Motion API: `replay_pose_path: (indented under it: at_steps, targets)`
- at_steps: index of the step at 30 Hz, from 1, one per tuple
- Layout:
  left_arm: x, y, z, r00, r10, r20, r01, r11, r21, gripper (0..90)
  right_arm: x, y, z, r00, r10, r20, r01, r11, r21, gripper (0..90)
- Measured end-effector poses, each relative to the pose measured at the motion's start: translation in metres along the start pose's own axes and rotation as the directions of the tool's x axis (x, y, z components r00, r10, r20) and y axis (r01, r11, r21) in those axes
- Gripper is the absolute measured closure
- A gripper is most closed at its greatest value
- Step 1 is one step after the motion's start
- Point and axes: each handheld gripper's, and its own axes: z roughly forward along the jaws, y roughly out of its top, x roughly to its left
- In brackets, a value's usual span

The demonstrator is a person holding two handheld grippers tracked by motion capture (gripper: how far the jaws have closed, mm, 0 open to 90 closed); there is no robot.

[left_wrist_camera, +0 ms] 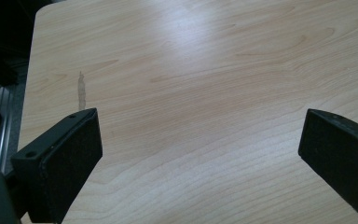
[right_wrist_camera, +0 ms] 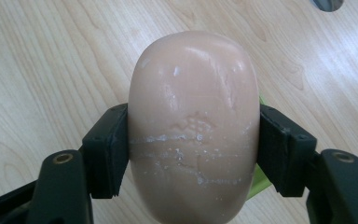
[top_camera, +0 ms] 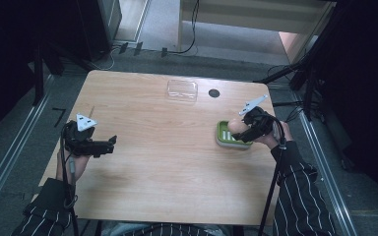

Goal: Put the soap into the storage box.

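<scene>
Right gripper [right_wrist_camera: 193, 144] holds the bar of soap [right_wrist_camera: 193, 126] across its width, one finger [right_wrist_camera: 105, 154] pressed on each long side. In the high view the soap [top_camera: 236, 127] sits just above the green soap dish [top_camera: 225, 137], near the right edge of the surface [top_camera: 162, 167].

Risks, as judged:
- Soap is smooth, rounded and scuffed white at the contact line; it could squirt forward out of the fingers if squeezed harder or tilted.
- A drop from here may hit the dish rim and tip the dish, or skid toward the edge.

Left gripper [left_wrist_camera: 200, 154]: fingers spread wide, holding nothing, bare wood between them.

Surroundings: clear plastic lid [top_camera: 182, 90] and a dark round hole [top_camera: 214, 93] lie well beyond the fingers, not in the way.
</scene>
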Motion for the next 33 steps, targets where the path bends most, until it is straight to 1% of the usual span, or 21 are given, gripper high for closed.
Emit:
replay_pose_path:
  at_steps: [2, 4, 11, 15, 17, 22, 25, 27, 29, 33]
  targets:
    - [0.0, 0.0, 0.0, 1.0, 0.0, 0.0, 0.0, 1.0, -0.001, 0.1, -0.002, 0.001, 0.001, 1.0, -0.008, -0.004, 0.008, 1.0, -0.007, 33.9]
    - [0.0, 0.0, 0.0, 1.0, 0.001, 0.0, -0.001, 1.0, 0.0, 0.0, -0.002, 0.001, 0.002, 1.0, -0.009, 0.001, 0.009, 1.0, 0.002, 34.0]
    - [0.0, 0.0, 0.0, 1.0, 0.001, -0.001, -0.001, 1.0, 0.0, 0.0, -0.006, 0.002, 0.007, 0.9997, -0.023, -0.009, 0.023, 1.0, 0.012, 33.9]
    - [0.0, 0.0, 0.001, 1.0, -0.001, -0.001, 0.001, 1.0, -0.001, 0.0, -0.01, 0.002, 0.009, 0.9993, -0.035, -0.012, 0.035, 0.999, 0.004, 33.9]
    - [0.0, 0.0, 0.001, 1.0, -0.001, -0.001, 0.001, 1.0, -0.001, 0.0, -0.011, 0.002, 0.011, 0.9994, -0.032, -0.011, 0.032, 0.999, 0.004, 33.9]
    - [0.0, 0.0, 0.001, 1.0, -0.001, -0.001, 0.001, 1.0, 0.001, 0.1, -0.015, 0.002, 0.017, 0.9987, -0.049, -0.016, 0.049, 0.999, 0.011, 34.0]
    - [0.001, 0.0, 0.001, 1.0, -0.003, -0.003, 0.003, 1.0, 0.002, 0.1, -0.016, 0.002, 0.02, 0.9988, -0.042, -0.023, 0.043, 0.999, 0.021, 33.9]
    - [0.0, -0.001, 0.001, 1.0, -0.003, -0.002, 0.003, 1.0, 0.002, 0.1, -0.017, 0.002, 0.022, 0.9985, -0.051, -0.02, 0.052, 0.998, 0.026, 34.0]
    - [0.0, 0.0, 0.001, 1.0, -0.002, -0.003, 0.002, 1.0, 0.003, 0.1, -0.018, 0.002, 0.023, 0.9986, -0.047, -0.024, 0.048, 0.998, 0.035, 34.0]
    - [0.001, 0.0, 0.001, 1.0, 0.0, -0.004, 0.0, 1.0, 0.003, 0.0, -0.019, 0.002, 0.026, 0.9986, -0.05, -0.016, 0.05, 0.998, 0.031, 33.9]
